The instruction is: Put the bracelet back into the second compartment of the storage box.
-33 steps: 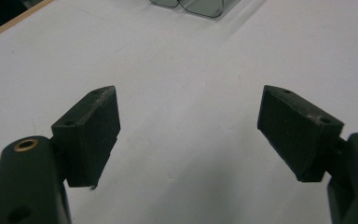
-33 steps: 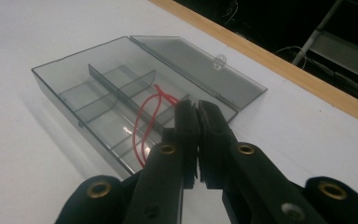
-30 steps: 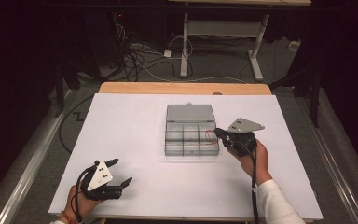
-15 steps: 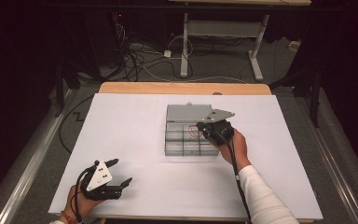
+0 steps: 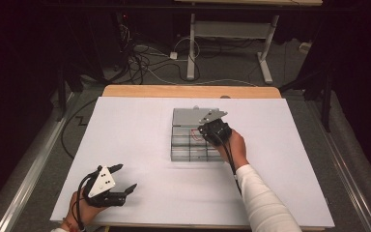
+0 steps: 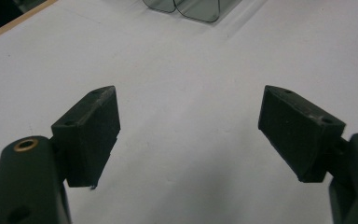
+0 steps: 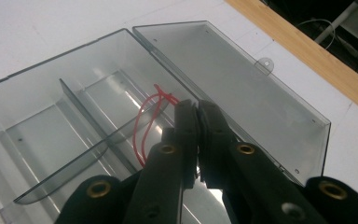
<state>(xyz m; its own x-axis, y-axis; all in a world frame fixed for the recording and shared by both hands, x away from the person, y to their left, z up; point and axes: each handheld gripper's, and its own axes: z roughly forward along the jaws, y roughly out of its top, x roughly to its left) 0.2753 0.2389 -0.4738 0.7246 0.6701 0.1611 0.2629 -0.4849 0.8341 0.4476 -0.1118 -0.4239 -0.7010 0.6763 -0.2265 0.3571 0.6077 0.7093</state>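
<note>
A clear plastic compartment box lies in the middle of the white table, its lid open flat at the back. My right gripper hovers over the box's back right compartments. In the right gripper view its jaws are shut, and a thin red wire loop hangs from their tips down into a compartment beside a divider. My left gripper rests near the front left of the table, open and holding nothing, its fingers spread wide over bare table.
The white table surface ends in a wooden strip at the back. Beyond it, cables and a desk frame sit on the floor. The box's near corner lies far ahead of the left gripper.
My right gripper has moved left and back, from the box's right edge to above its back compartments, with the red loop going along. The left gripper has stayed put.
</note>
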